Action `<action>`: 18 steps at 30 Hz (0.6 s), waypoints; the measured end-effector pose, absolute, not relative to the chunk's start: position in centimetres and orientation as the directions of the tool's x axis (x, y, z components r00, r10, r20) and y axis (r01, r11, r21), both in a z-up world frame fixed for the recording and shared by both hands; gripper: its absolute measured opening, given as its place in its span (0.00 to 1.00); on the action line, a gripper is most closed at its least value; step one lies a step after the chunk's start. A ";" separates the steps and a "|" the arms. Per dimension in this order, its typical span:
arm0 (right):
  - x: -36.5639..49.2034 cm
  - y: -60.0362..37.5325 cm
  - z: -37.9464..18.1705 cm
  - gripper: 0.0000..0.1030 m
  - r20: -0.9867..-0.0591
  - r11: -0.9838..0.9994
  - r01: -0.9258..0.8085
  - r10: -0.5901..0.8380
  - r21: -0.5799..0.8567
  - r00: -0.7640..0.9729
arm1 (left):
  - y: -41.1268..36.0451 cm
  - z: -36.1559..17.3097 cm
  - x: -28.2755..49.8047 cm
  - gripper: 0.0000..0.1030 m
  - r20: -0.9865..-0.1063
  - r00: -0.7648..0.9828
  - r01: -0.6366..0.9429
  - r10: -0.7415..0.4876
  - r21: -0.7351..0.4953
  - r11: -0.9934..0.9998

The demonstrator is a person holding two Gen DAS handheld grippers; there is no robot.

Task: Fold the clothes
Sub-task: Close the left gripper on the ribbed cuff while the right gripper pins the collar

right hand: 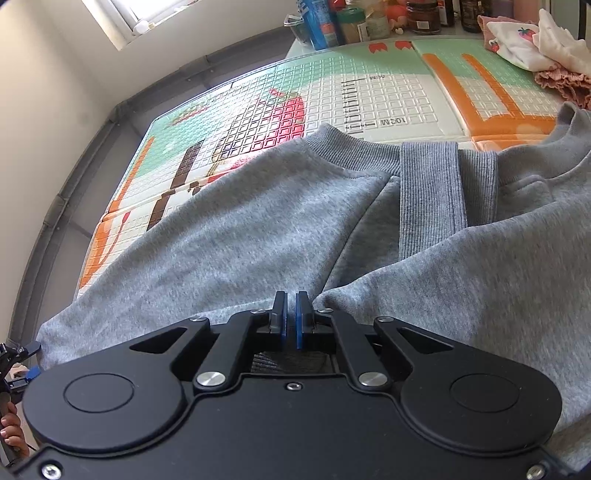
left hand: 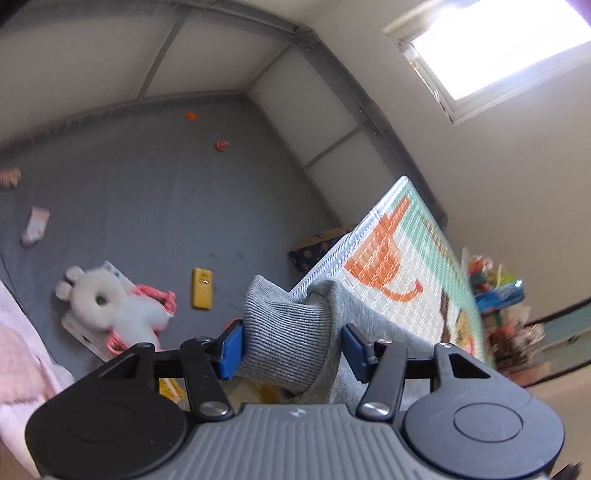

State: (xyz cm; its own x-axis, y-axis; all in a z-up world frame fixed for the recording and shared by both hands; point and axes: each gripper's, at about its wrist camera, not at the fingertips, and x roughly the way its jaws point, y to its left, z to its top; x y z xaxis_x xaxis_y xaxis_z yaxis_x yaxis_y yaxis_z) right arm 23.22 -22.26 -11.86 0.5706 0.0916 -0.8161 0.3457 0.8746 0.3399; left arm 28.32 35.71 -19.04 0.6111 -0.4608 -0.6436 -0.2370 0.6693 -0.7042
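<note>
Item under handling: one grey sweatshirt (right hand: 280, 221) of fleece knit with ribbed collar and ribbed cuffs. In the right wrist view it lies spread over a patterned foam mat (right hand: 369, 96) and fills the centre and right of the frame. The body is flat but creased. A ribbed band lies across the chest in the upper right centre, and a seam runs diagonally beneath it.

In the left wrist view a ribbed cuff (left hand: 284, 332) of the same garment stands bunched at lower centre, at the edge of the mat.

Left gripper (left hand: 291, 347): its blue fingers (left hand: 231, 349) stand partly apart on either side of the cuff. The left one lies against the rib; the right one stands just clear of the cloth.

Right gripper (right hand: 291, 319): the fingers are drawn almost together at lower centre, with grey fabric gathered at their tips. Whether cloth is actually pinched between them cannot be told.

Containers: jars and bottles (right hand: 369, 18) stand crowded along the top edge of the right wrist view; their contents are not legible. A small heap of light clothing (right hand: 535, 40), one piece with a strawberry print, lies on the mat at upper right.

A white plush toy (left hand: 110, 302) lies on the grey floor at the left of the left wrist view.
</note>
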 end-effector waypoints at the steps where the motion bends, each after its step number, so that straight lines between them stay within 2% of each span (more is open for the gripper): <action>1: 23.2 -22.3 -11.8 0.03 -0.816 0.875 0.346 0.091 0.339 0.570 | 36.2 -19.5 28.2 0.57 -0.627 0.620 -0.247 -0.472 -0.727 0.641; 5: 23.2 -22.3 -11.8 0.03 -0.817 0.875 0.346 0.092 0.339 0.569 | 37.9 -20.8 27.1 0.58 -0.559 0.662 -0.266 -0.499 -0.798 0.541; 11: 23.1 -22.3 -12.0 0.03 -0.820 0.877 0.346 0.088 0.332 0.566 | 39.4 -22.1 26.5 0.58 -0.518 0.676 -0.271 -0.524 -0.836 0.477; 18: 23.4 -22.0 -12.2 0.03 -0.827 0.881 0.349 0.078 0.318 0.556 | 39.4 -22.6 26.4 0.58 -0.420 0.682 -0.214 -0.599 -0.897 0.386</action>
State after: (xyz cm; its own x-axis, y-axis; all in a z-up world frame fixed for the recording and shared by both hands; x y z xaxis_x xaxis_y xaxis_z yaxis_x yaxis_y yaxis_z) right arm 23.37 -22.03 -12.22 0.5564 0.0780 -0.8273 0.3493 0.8814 0.3181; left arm 26.43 39.44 -22.56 0.6821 -0.5988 -0.4198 -0.2137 0.3858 -0.8975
